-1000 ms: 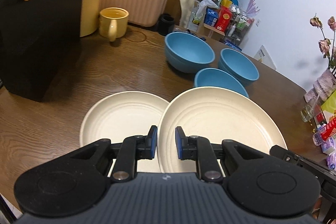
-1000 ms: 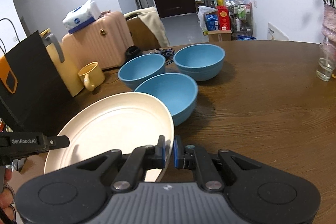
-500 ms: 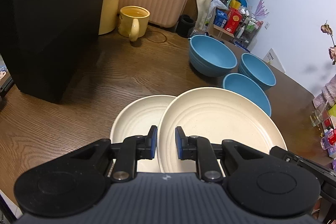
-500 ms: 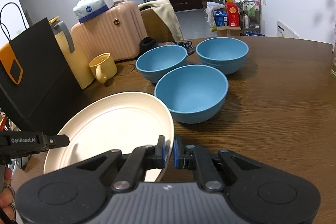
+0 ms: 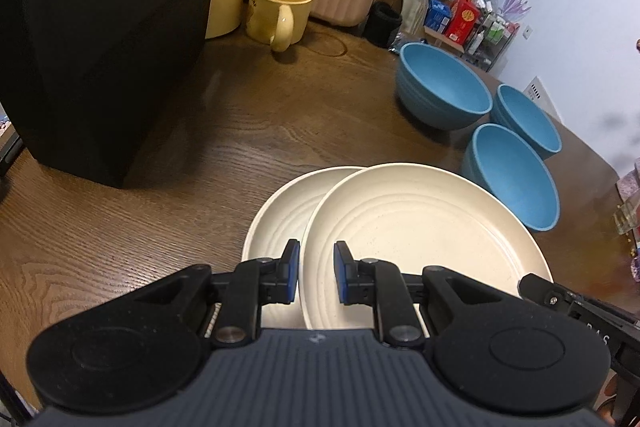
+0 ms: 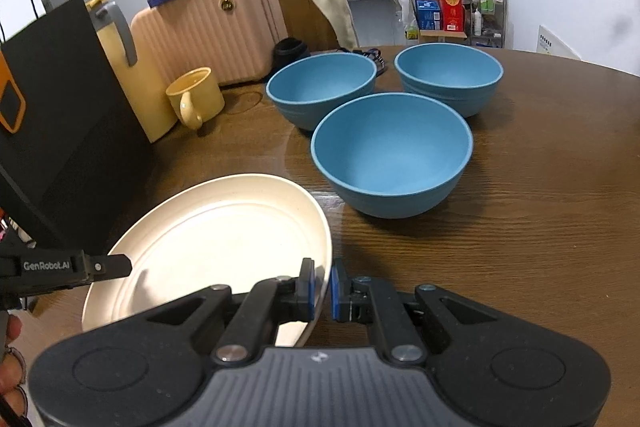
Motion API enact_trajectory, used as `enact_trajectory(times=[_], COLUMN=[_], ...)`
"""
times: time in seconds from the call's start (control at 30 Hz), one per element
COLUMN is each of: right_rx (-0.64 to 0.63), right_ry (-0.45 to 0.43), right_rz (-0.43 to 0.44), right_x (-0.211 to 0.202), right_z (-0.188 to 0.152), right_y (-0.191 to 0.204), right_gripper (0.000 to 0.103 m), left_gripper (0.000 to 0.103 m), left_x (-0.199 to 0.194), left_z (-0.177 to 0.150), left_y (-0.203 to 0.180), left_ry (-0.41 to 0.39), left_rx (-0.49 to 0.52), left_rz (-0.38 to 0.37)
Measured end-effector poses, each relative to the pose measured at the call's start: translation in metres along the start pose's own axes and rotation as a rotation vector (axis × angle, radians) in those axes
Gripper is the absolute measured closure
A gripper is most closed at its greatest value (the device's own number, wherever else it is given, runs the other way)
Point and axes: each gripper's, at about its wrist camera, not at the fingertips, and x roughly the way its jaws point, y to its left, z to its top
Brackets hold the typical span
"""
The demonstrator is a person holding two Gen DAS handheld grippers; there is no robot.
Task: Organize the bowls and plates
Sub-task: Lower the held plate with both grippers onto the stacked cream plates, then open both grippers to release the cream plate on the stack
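Observation:
I hold a cream plate (image 5: 420, 227) (image 6: 212, 243) with both grippers, a little above the brown table. My left gripper (image 5: 316, 277) is shut on its near left rim. My right gripper (image 6: 323, 289) is shut on the opposite rim. A second cream plate (image 5: 280, 215) lies on the table underneath, and the held plate covers most of it. Three blue bowls (image 6: 390, 151) (image 6: 320, 87) (image 6: 448, 75) stand upright and apart beyond the plates. The nearest bowl (image 5: 512, 175) sits just right of the held plate.
A black paper bag (image 5: 100, 39) stands at the left, close to the plates. Behind it are a yellow jug (image 6: 128, 75), a yellow mug (image 5: 280, 11) and a pink suitcase (image 6: 208, 27). A glass (image 5: 628, 215) stands at the table's right edge.
Both grippers carried the held plate left and lower, so it now covers more of the plate beneath. The black bag has come closer. Both grips are unchanged.

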Motion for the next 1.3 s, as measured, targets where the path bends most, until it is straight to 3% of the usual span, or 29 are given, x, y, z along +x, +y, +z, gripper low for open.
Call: enact_trajectory(times=[0.5, 1.3], right_rx=[-0.067, -0.169], right_ry=[0.074, 0.086], right_rz=[0.004, -0.047], right_x=[0.044, 0.055], right_z=[0.002, 0.003], right_y=[0.02, 0.032], right_gripper=[0.094, 0.092], left_gripper=[0.085, 0.085], left_x=[0.03, 0.04], left_z=[0.004, 0.004], left_y=[0.023, 0.022], left_ry=[0.035, 0.041], left_rx=[-0.004, 0.032], left_rz=[0.058, 0.075])
